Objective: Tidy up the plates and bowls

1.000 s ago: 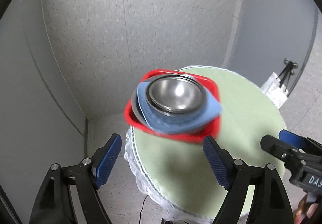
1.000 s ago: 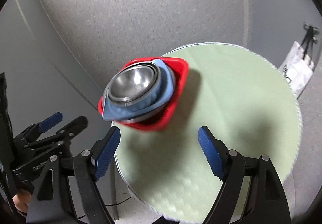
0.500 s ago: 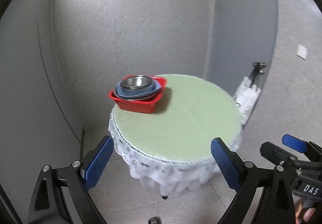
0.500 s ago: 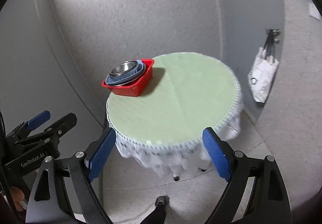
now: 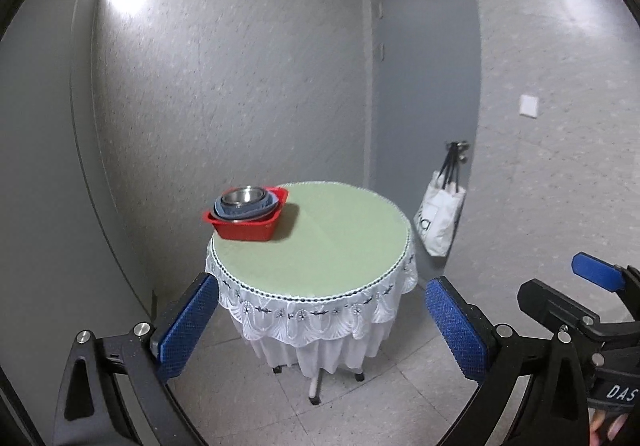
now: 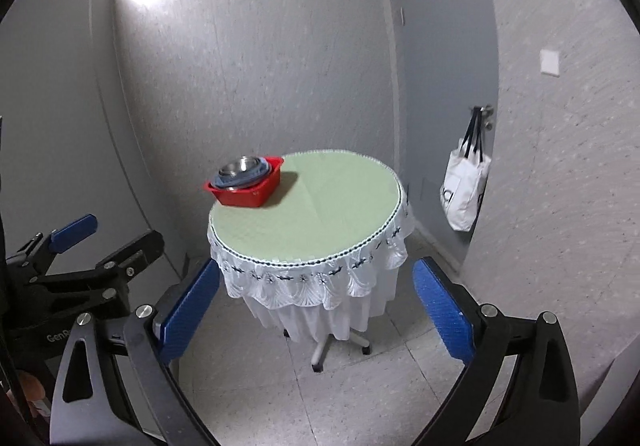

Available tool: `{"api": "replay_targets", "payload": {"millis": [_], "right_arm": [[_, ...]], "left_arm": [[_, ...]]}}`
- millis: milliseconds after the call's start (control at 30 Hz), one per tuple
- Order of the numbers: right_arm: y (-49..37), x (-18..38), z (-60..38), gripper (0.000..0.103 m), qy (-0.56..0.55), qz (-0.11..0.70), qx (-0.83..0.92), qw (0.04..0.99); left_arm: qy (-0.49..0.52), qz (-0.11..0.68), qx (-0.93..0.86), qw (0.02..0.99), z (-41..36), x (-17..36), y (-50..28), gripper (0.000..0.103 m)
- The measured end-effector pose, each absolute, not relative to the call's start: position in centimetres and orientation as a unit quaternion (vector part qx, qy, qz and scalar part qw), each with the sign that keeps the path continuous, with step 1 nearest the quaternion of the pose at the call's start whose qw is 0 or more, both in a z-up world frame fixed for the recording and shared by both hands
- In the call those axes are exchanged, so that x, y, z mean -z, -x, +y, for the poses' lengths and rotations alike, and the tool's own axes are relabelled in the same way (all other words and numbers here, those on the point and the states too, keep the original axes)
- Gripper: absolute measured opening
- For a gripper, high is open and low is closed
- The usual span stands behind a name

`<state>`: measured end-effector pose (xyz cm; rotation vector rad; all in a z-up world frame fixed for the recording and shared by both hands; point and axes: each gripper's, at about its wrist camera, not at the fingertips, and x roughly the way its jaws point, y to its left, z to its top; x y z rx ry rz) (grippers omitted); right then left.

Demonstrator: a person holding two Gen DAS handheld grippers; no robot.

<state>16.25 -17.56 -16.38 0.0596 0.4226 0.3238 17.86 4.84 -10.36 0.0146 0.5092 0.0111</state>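
Observation:
A red basket (image 5: 248, 228) stands at the far left of a round green table (image 5: 328, 246). In it is a stack: a steel bowl (image 5: 245, 195) on top of blue dishes (image 5: 244, 207). The right wrist view shows the same basket (image 6: 244, 191), bowl (image 6: 239, 165) and table (image 6: 320, 213). My left gripper (image 5: 320, 330) is open and empty, well back from the table. My right gripper (image 6: 316, 312) is open and empty, also back from the table. Each gripper shows at the edge of the other's view.
The table has a white lace cloth (image 5: 316, 320) and a wheeled base (image 5: 316, 386). A white tote bag (image 5: 438, 219) hangs from the handle of a grey door (image 5: 424, 85) at the right. Grey walls close in behind and to the left. The floor is tiled.
Both grippers have pulled far back and up from the table. The basket, close below them a second ago, is now small and distant. Both stay open and empty.

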Motion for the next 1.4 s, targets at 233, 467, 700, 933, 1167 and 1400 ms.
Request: {"api": "replay_targets", "payload": {"millis": [233,467,700,933,1167,1400], "right_arm": [[-8.6,15.9,-15.9,0.102,-0.029,0.181,-0.131,0.974],[-2.2,16.1,-14.8,0.103,-0.042,0.167,-0.105,0.979],[2.2,15.5,-14.3,0.103,-0.036,0.145,-0.077,0.986],[4.2,15.1,-14.3,0.103,-0.037,0.135,-0.070,0.988],[5.0,14.9,-14.9,0.103,-0.039,0.130,-0.069,0.988],[5.0,15.0,-15.1,0.103,-0.039,0.129,-0.071,0.988]], "left_arm": [[-0.018,0.215,0.010,0.976,8.4,9.5,-8.9,0.103],[-0.019,0.199,0.034,0.979,11.4,10.2,-2.0,0.103],[-0.015,0.185,0.049,0.981,13.2,9.7,2.9,0.103],[-0.013,0.175,0.058,0.983,14.2,9.0,5.0,0.103],[-0.018,0.169,0.057,0.984,14.6,8.7,6.3,0.103],[-0.021,0.170,0.059,0.983,15.1,8.4,5.9,0.102]]}}
